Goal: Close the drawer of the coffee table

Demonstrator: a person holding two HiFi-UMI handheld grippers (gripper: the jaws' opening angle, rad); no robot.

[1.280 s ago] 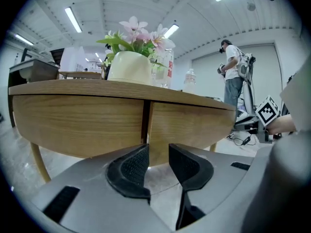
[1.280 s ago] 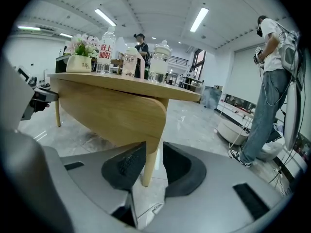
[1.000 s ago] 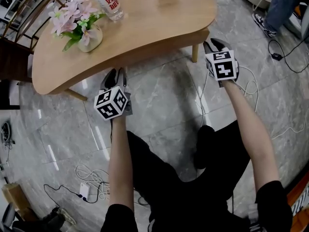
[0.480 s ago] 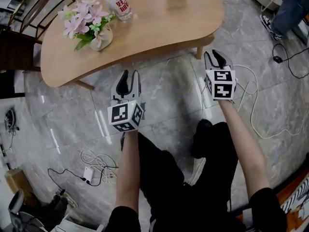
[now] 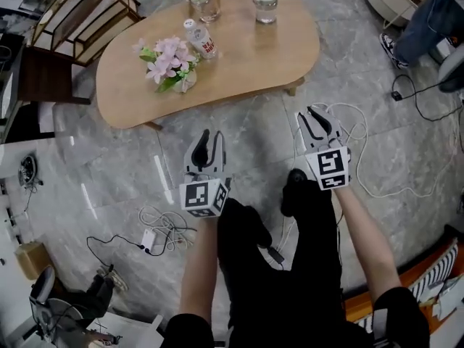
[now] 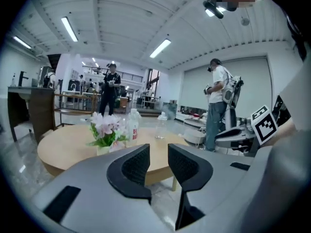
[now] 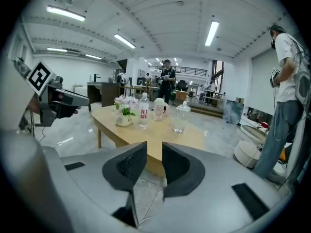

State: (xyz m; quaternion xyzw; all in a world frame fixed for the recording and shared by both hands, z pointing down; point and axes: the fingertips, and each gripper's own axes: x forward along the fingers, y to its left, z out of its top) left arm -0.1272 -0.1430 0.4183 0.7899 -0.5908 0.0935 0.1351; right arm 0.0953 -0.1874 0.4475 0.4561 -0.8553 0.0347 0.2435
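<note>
The wooden coffee table [image 5: 246, 60] stands ahead of me; its front edge shows no open drawer from here. My left gripper [image 5: 212, 138] hangs above the floor, well short of the table's near edge. Its jaws are closing, with a narrow gap and nothing between them [image 6: 159, 154]. My right gripper [image 5: 312, 119] is held near the table's right leg, also apart from the table. Its jaws are closing too, with nothing between the pads [image 7: 154, 154]. Both gripper views look over the tabletop [image 6: 63, 147] [image 7: 160, 130] from slightly above.
On the table are a vase of pink flowers [image 5: 170, 64], a bottle [image 5: 201, 38], a cup [image 5: 203, 2] and a glass jar [image 5: 266, 2]. A wooden chair [image 5: 65, 27] stands at the left. Cables [image 5: 163, 230] lie on the marble floor. A person [image 6: 218, 101] stands at the right.
Both grippers have risen and drawn back from the table's front edge. The head view has lifted too, so the whole tabletop now shows. The jaws have narrowed slightly.
</note>
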